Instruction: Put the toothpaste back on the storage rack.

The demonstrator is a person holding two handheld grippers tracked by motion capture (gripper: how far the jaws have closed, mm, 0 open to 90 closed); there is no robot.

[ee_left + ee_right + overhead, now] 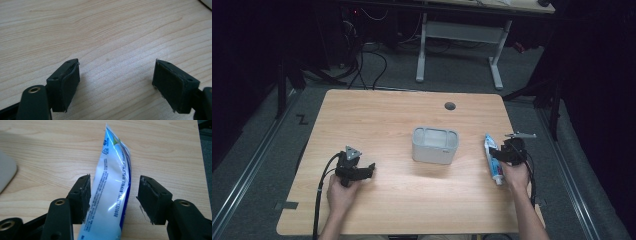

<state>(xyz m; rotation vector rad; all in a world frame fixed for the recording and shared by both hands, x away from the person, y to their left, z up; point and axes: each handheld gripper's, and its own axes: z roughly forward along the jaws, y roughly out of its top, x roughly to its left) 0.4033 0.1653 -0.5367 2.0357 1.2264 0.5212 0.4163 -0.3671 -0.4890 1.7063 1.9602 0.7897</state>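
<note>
Toothpaste tube, glossy white and blue with fine print, lies flat on my table between my right gripper's spread jaws, unpinched.

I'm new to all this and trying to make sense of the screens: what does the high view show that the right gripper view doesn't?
High view alone: the grey container mid-table, the left gripper in the person's left hand, the table's far edge and the floor beyond. Right gripper view alone: fine print on the toothpaste tube, and a gap between the tube and one of the fingers, so it isn't clamped. Both: the tube lying on the wooden table between the right gripper's fingers.
</note>
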